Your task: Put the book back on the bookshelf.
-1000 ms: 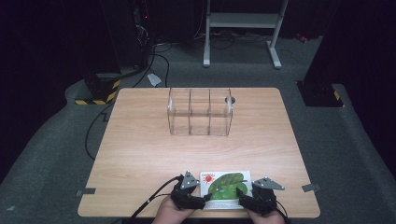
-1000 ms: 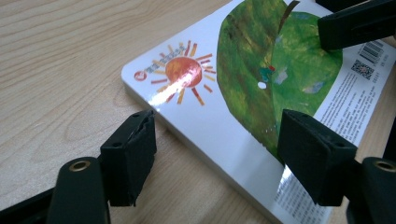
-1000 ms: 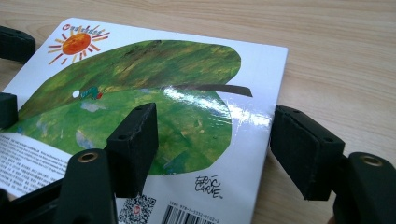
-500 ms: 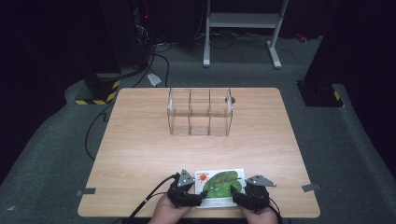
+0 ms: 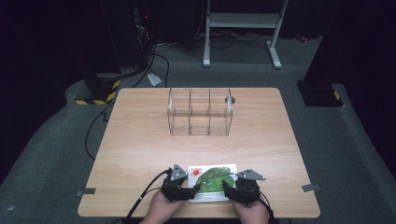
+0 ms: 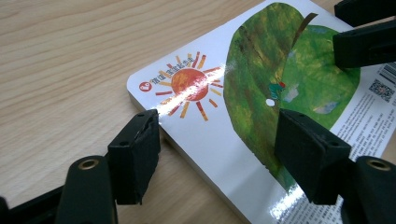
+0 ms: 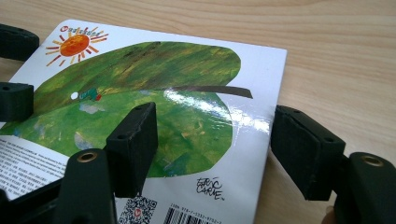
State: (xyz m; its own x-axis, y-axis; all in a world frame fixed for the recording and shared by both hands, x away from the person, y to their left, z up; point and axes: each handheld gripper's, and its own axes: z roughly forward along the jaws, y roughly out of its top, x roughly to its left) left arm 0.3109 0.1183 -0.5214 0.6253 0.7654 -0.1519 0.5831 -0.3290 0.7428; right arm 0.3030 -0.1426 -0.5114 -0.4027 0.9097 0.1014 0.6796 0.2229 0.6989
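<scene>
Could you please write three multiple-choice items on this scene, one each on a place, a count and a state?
1. Where on the table does the picture book lie?
A. Beside the far edge
B. At the near edge, between the two grippers
C. Inside the clear organiser

2. How many compartments does the clear organiser have?
A. Two
B. Three
C. Five

3. How does the book lie?
A. Flat and closed, barcode side up
B. Open at the middle
C. Upright on its spine

Answers:
1 B: in the high view it sits between the left gripper and right gripper.
2 B: two inner walls divide it into three.
3 A: both gripper views show the leaf cover lying level, with the barcode.
</scene>
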